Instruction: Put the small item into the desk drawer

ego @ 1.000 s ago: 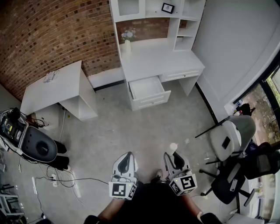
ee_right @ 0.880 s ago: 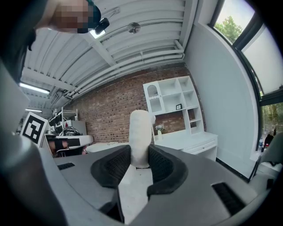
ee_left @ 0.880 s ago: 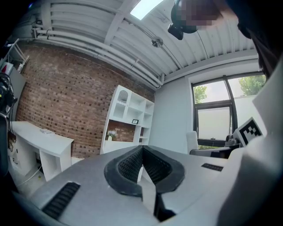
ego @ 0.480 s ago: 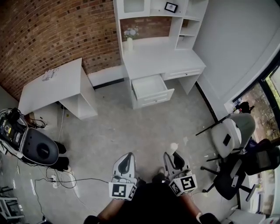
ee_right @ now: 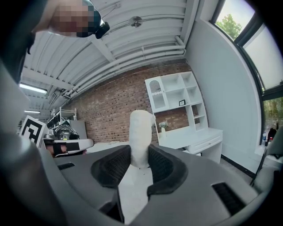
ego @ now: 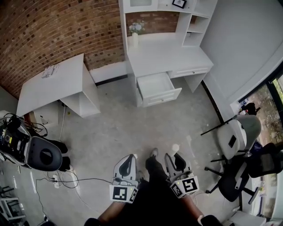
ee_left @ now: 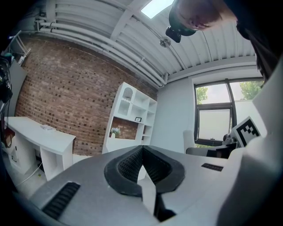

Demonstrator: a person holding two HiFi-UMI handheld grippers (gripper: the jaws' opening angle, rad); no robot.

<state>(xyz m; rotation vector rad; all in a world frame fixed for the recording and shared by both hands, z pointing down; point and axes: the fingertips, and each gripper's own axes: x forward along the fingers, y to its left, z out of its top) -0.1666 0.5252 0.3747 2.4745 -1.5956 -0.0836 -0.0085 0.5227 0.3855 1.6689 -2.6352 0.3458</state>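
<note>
At lower centre of the head view, two hand-held tools, catalogued from the jaws outward.

1. Right gripper (ee_right: 140, 155): its jaws are clamping a small white item (ee_right: 141, 130). The item is standing upright between the ribbed black pads (ee_right: 160, 167) and is rising well above them. In the head view the item is showing as a pale knob at this gripper's tip, right of lower centre, well apart from the drawer.

2. Left gripper (ee_left: 142, 149): its jaws are pressing together tip to tip, with nothing between them.

3. Marker cube (ego: 124, 193) on the left tool and a second cube (ego: 185, 186) on the right one: both are sitting at the near ends, along the bottom edge.

4. Dark trouser leg (ego: 152, 170): it is reaching forward between the two tools, a pale shoe at its end.

5. Grey floor (ego: 119, 128): it is filling the middle of the frame.

6. Desk drawer (ego: 155, 86): it is standing pulled open at upper centre, its inside white and bare.

7. White desk (ego: 163, 53): it is standing above the drawer, with shelving at its back, a vase of flowers (ego: 135, 33) at its left and a small framed picture (ego: 179, 3) on a shelf.

8. Brick wall (ego: 53, 31): it is occupying the upper left.

9. White side table (ego: 53, 86): it is standing before the wall, left of the desk.

10. Office chairs (ego: 236, 137): they are crowding the right edge.

11. Dark machine (ego: 42, 156) with trailing cables (ego: 66, 178): it is sitting at the lower left.
</note>
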